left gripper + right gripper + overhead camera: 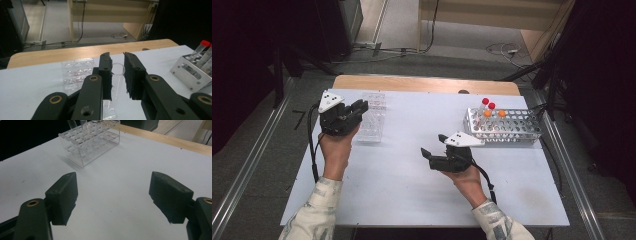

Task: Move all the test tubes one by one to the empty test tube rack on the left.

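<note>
L claw [117,75] clenched on a clear tube [115,85] beside the clear rack [372,116], near surface's far-left corner. R claw [113,197] released, mid-surface.

I count two racks: one clear rack [372,116] at ten o'clock, one metal rack [506,127] at two o'clock holding four capped tubes [488,112], two red, two orange.

Clear tube [115,85] partly hidden behind left tongs [117,75], lower end cut off by bottom edge. Metal rack [192,72] cut off at right edge; tube contents unreadable.
</note>
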